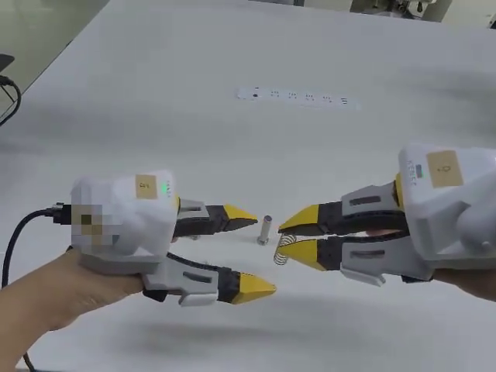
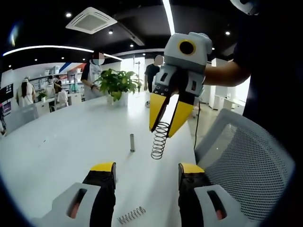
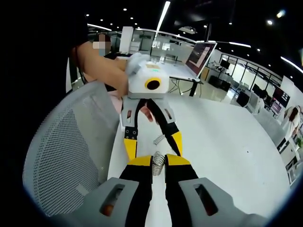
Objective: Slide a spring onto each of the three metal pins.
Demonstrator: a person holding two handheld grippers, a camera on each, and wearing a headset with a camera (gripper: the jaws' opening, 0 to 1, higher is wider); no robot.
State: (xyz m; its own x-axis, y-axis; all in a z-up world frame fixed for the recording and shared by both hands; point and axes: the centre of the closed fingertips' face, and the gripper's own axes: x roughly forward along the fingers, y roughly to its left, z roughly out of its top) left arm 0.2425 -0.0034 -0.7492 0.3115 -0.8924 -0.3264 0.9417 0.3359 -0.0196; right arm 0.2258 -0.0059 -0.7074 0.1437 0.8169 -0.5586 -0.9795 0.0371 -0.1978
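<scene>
One short metal pin (image 1: 266,229) stands upright on the white table (image 1: 232,139), between the two grippers. My right gripper (image 1: 285,237) comes in from the right, shut on the top of a wire spring (image 1: 285,249) that hangs beside the pin and just right of it. In the left gripper view the same spring (image 2: 160,140) dangles to the right of the pin (image 2: 132,142). My left gripper (image 1: 257,253) is open on the left, its jaws wide apart and holding nothing. A second spring (image 2: 131,215) lies flat on the table below it.
A white power strip (image 1: 294,96) lies far back on the table. A grey mesh chair (image 2: 236,151) stands at the table's edge. Several people and a potted plant (image 2: 118,84) are at the far end of the room.
</scene>
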